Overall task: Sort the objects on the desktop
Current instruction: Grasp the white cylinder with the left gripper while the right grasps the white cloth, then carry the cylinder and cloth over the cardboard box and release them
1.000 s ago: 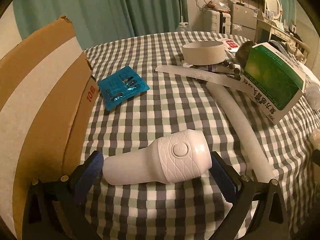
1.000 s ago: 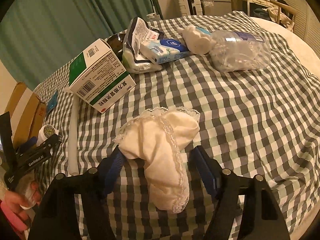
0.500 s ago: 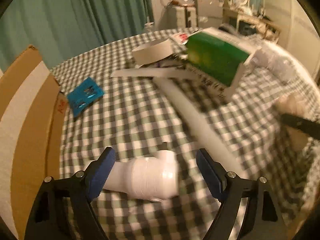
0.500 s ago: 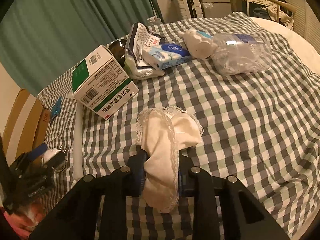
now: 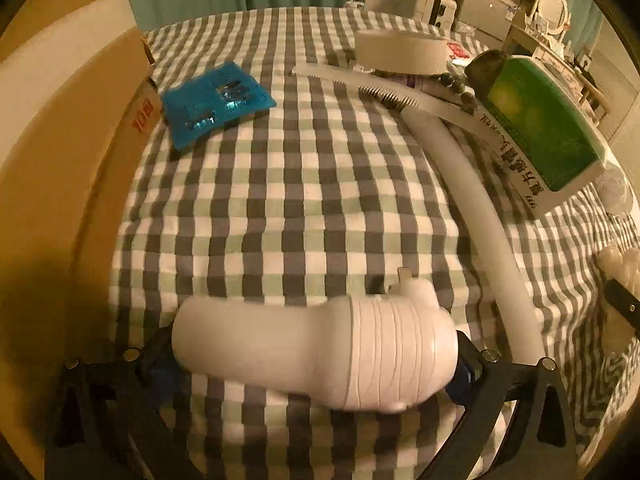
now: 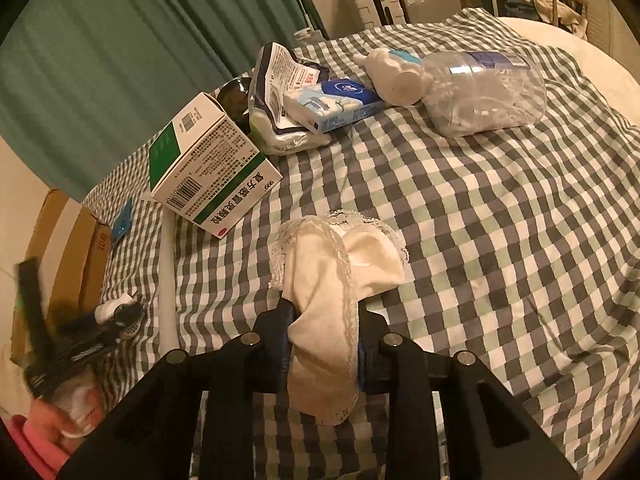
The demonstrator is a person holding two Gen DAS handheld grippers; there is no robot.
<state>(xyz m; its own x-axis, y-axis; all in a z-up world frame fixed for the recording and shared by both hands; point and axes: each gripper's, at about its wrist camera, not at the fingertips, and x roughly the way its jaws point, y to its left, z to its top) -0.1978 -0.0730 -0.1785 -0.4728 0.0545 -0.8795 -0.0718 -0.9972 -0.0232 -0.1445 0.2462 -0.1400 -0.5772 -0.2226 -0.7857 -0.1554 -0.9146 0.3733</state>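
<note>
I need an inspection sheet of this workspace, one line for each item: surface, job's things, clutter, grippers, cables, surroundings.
Surface: checkered cloth, wrinkled.
Job's things: white handheld device between the left jaws; lace-trimmed white sock in the right jaws.
Clutter: green-white medicine box, tissue pack, clear plastic jar on its side, white tube, blue blister pack, tape roll, comb.
Grippers: left gripper closed on the device; right gripper shut on the sock.
Cables: wires on the far wall, blurred.
Surroundings: cardboard box, teal curtain, suitcase.
</note>
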